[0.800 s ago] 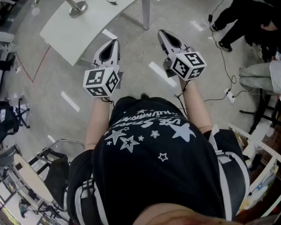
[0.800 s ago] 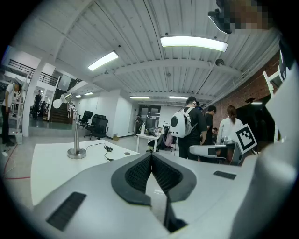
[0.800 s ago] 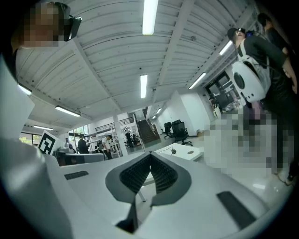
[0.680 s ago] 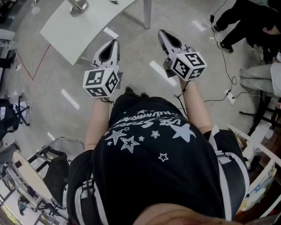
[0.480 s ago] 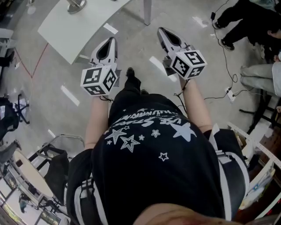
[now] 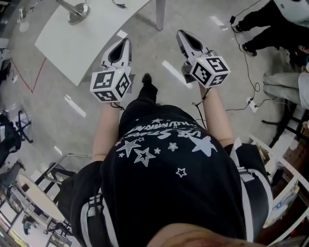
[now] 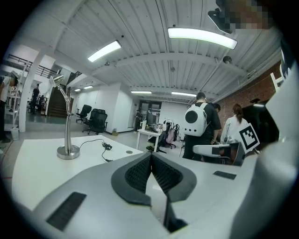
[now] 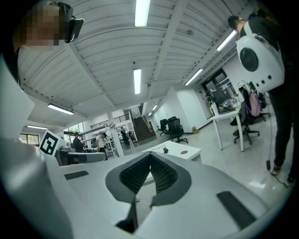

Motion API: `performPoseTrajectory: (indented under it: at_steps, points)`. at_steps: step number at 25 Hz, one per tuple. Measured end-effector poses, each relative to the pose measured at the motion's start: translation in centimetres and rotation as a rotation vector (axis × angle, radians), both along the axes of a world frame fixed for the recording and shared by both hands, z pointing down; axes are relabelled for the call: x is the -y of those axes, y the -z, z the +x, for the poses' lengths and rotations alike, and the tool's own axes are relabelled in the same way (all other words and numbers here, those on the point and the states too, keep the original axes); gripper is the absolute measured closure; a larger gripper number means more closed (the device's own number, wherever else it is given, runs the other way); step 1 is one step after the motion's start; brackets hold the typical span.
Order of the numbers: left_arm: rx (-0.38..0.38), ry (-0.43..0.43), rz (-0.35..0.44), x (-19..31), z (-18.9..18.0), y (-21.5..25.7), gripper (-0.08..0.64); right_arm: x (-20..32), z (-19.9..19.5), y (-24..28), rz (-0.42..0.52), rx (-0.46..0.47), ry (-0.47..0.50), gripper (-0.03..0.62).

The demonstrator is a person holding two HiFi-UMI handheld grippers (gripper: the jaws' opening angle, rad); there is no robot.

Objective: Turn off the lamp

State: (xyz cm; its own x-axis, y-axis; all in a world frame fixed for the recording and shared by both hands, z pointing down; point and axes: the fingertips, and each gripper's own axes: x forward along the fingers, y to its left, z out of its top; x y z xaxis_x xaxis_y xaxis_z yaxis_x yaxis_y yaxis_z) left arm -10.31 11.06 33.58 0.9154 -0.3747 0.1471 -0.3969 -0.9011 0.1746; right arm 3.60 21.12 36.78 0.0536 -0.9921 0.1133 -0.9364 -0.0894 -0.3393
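Note:
The lamp [image 7: 68, 119] has a thin silver stem, a round base and a small head; it stands on a white table [image 7: 32, 168] ahead and to the left. From the head view only its base [image 6: 77, 13] shows, near the top edge. My left gripper [image 6: 125, 44] is held level over the floor, short of the table's near corner, shut with nothing between its ribbed pads [image 7: 140, 172]. My right gripper [image 6: 181, 34] is level beside it, also shut and empty. Each gripper shows in the other's view: the right gripper [image 7: 219, 150] and the left gripper [image 8: 79, 157].
A black cable [image 7: 105, 146] trails from the lamp across the table. A table leg [image 6: 161, 14] stands ahead. People [image 6: 270, 21] stand at the right, with floor cables and a power strip [image 6: 252, 103]. Chairs [image 6: 34, 198] sit at the lower left. A person with a white backpack [image 7: 198, 122] stands beyond.
The table and lamp base have slid nearer and lower in the head view. A shoe has stepped forward between the two grippers. Both grippers stay shut and side by side.

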Motion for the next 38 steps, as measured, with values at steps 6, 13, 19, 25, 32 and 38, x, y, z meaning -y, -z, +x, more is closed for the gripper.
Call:
performPoseTrajectory:
  at_steps: [6, 13, 19, 25, 32, 38]
  points:
    - [0.012, -0.011, -0.015, 4.8, 2.4, -0.6, 0.549, 4.7, 2.5, -0.6, -0.014, 0.016, -0.029, 0.586]
    - [0.02, -0.014, -0.037, 10.0, 4.2, -1.0, 0.549, 10.2, 3.6, -1.0, -0.031, 0.025, -0.018, 0.586]
    - [0.006, -0.02, -0.057, 14.7, 5.4, -1.8, 0.548, 15.2, 4.6, -1.7, -0.053, 0.017, -0.019, 0.586]
    - [-0.038, -0.024, -0.065, 18.9, 6.4, -1.1, 0.549, 19.1, 5.6, -0.4, -0.063, -0.021, -0.027, 0.586]
    - [-0.063, -0.022, -0.073, 22.0, 6.4, -0.8, 0.548, 22.3, 5.7, 0.4, -0.067, -0.041, -0.03, 0.586]
    - [-0.074, 0.007, -0.082, 24.5, 6.0, -1.1, 0.549, 24.9, 6.1, 0.2, -0.074, -0.046, -0.02, 0.586]
